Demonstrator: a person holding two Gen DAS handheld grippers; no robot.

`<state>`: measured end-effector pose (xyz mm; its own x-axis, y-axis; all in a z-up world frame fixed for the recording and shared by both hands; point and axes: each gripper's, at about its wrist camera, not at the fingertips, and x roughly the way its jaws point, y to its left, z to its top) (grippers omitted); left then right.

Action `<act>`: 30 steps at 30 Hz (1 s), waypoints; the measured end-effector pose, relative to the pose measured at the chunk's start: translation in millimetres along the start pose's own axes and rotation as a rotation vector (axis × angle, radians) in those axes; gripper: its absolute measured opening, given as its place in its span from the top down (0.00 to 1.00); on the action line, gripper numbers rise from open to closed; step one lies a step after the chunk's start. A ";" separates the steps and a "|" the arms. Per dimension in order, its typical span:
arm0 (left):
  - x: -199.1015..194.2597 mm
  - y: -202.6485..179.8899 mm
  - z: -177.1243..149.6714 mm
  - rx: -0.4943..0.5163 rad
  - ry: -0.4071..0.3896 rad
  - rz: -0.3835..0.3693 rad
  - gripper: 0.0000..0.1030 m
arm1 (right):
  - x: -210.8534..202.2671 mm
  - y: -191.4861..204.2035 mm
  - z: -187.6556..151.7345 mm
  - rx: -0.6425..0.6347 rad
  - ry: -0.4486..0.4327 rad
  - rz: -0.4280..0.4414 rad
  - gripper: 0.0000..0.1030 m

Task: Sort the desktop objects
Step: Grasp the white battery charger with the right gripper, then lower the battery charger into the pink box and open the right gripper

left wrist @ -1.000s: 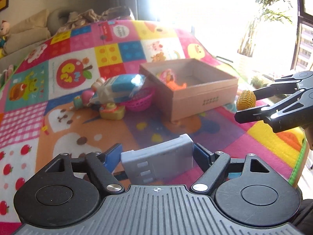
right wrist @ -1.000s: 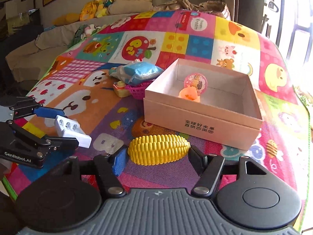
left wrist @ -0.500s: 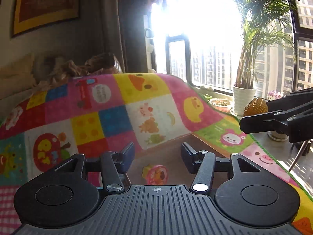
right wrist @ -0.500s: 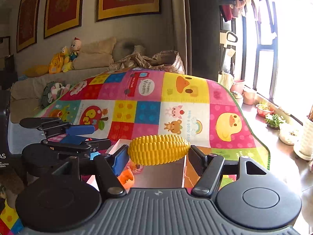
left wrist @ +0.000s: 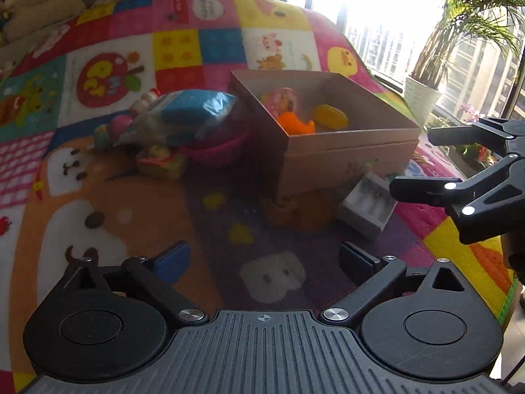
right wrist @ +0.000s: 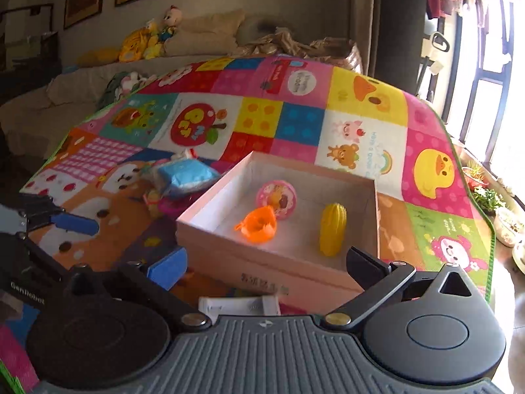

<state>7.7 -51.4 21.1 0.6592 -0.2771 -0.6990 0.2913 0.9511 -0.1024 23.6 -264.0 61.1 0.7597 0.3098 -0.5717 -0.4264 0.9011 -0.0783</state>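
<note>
A pink cardboard box (right wrist: 210, 229) (left wrist: 347, 154) stands on the colourful play mat. Inside it lie a yellow toy corn (right wrist: 332, 229) (left wrist: 329, 116), an orange toy (right wrist: 257, 225) and a round pink toy (right wrist: 276, 199). A grey-white battery holder (left wrist: 367, 205) (right wrist: 239, 305) lies on the mat against the box's near side. My left gripper (left wrist: 264, 259) is open and empty, low over the mat before the box. My right gripper (right wrist: 265, 264) is open and empty above the box's near wall; it also shows in the left wrist view (left wrist: 416, 161).
Left of the box a blue packet (left wrist: 183, 115) rests on a pink basket (left wrist: 216, 147), with small toys (left wrist: 160, 161) beside it. The mat's green edge (right wrist: 485, 216) runs at the right, with plant pots (right wrist: 507, 223) beyond. A sofa with plush toys (right wrist: 147, 39) is behind.
The corn has left my right gripper and now lies in the box. The battery holder has left my left gripper and lies beside the box. Both grippers have opened and drawn back.
</note>
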 end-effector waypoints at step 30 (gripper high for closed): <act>-18.4 7.8 -8.0 -0.034 -0.066 0.055 0.00 | -56.4 6.4 53.8 -0.045 -0.077 -0.115 0.25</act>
<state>-7.7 -37.8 27.5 0.7181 -0.2321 -0.6561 0.2304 0.9689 -0.0905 4.4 -259.4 136.8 0.8395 0.2291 -0.4927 -0.3546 0.9180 -0.1773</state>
